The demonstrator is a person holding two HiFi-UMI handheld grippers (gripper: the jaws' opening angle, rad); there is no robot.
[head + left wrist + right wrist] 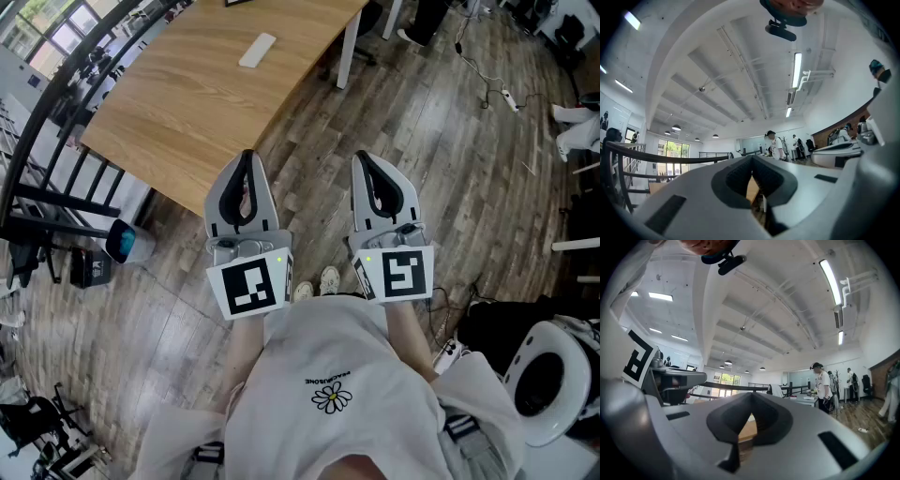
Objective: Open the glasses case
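Progress is nil: nothing is started. Worktop (178, 112) stands ahead of the person. Left tool (247, 157) and right tool (362, 159) hang side by side over the floor, both closed and empty. White case (257, 50), likely the glasses one, lies untouched on the worktop's far part, well apart from both.

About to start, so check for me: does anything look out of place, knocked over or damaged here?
Nothing stands out. The glasses case lies flat on the wooden table. The left tool and right tool are both shut and empty, well short of the case.
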